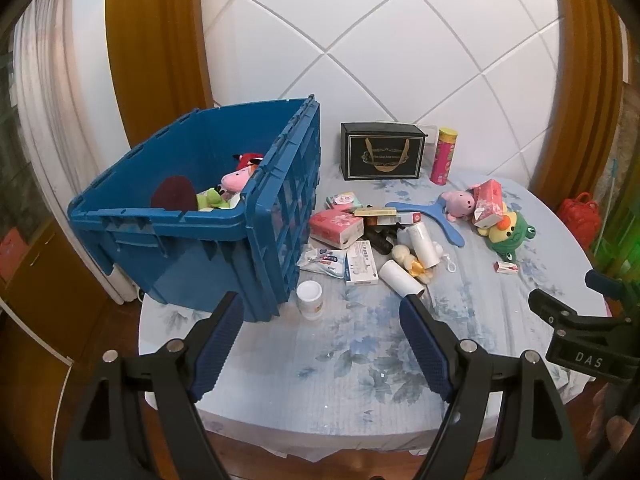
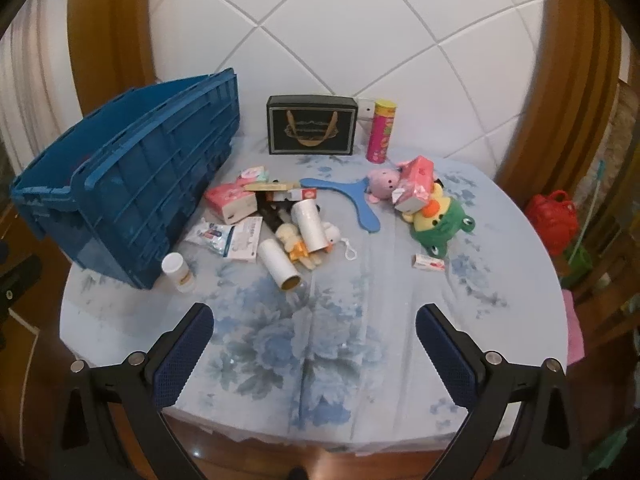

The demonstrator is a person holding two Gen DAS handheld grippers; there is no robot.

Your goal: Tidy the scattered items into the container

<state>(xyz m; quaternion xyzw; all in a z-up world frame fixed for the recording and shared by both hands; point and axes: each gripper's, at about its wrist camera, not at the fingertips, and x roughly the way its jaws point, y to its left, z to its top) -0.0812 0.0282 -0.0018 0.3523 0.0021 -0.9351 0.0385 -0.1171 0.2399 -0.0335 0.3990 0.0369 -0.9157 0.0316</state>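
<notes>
While the round tabletop [image 2: 500, 240] carried the clutter at mid-frame, one blue container [image 1: 192, 216] stood at the left with a few plush toys already inside. Outside it lay two white rolls [image 2: 308, 224], one white bottle [image 2: 178, 272] just beside the container's wall, one blue boomerang-shaped toy [image 2: 360, 196], one pink pig plush [image 2: 382, 180], one green frog plush [image 2: 440, 228], and one pink tube [image 2: 382, 130] standing next to one black box [image 2: 312, 124]. The left tongs [image 1: 322, 344] gaped wide, holding nothing and touching nothing. The right tongs [image 2: 314, 344] were likewise spread wide and empty above the near, bare cloth.
</notes>
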